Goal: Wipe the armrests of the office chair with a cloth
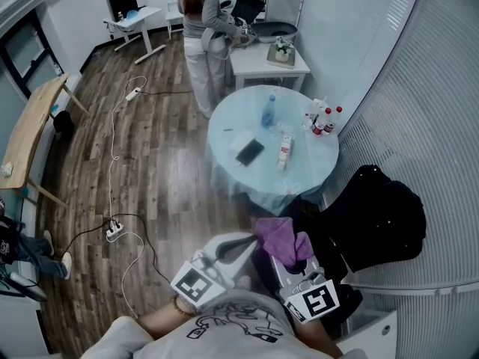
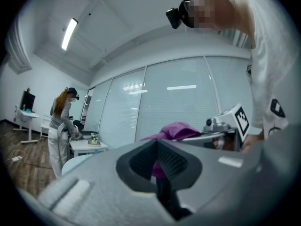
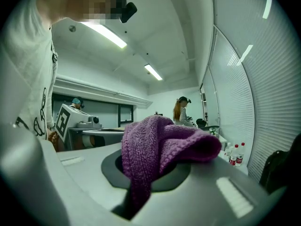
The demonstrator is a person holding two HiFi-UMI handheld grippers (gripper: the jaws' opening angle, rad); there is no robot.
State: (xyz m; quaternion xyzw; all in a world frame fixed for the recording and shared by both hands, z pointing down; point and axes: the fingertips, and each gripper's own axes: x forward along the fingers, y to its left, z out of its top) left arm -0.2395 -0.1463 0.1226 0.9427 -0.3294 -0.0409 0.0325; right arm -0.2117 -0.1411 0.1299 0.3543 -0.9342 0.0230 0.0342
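My right gripper point(image 1: 278, 254) is held low in front of the person, shut on a purple knitted cloth point(image 1: 278, 235). In the right gripper view the cloth point(image 3: 160, 142) bunches over the shut jaws of this gripper point(image 3: 141, 187) and drapes to the right. My left gripper point(image 1: 245, 244) sits just left of it, shut, with nothing held point(image 2: 162, 175); the cloth point(image 2: 176, 130) shows beyond its jaws. A black office chair point(image 1: 378, 219) stands just right of both grippers. I cannot make out its armrests.
A round glass-topped table point(image 1: 224, 137) with bottles, a phone and a carton stands straight ahead. A person point(image 1: 200, 40) stands at a white desk point(image 1: 262, 64) behind it. A power strip point(image 1: 114, 231) and cables lie on the wooden floor at left. A blind-covered wall curves along the right.
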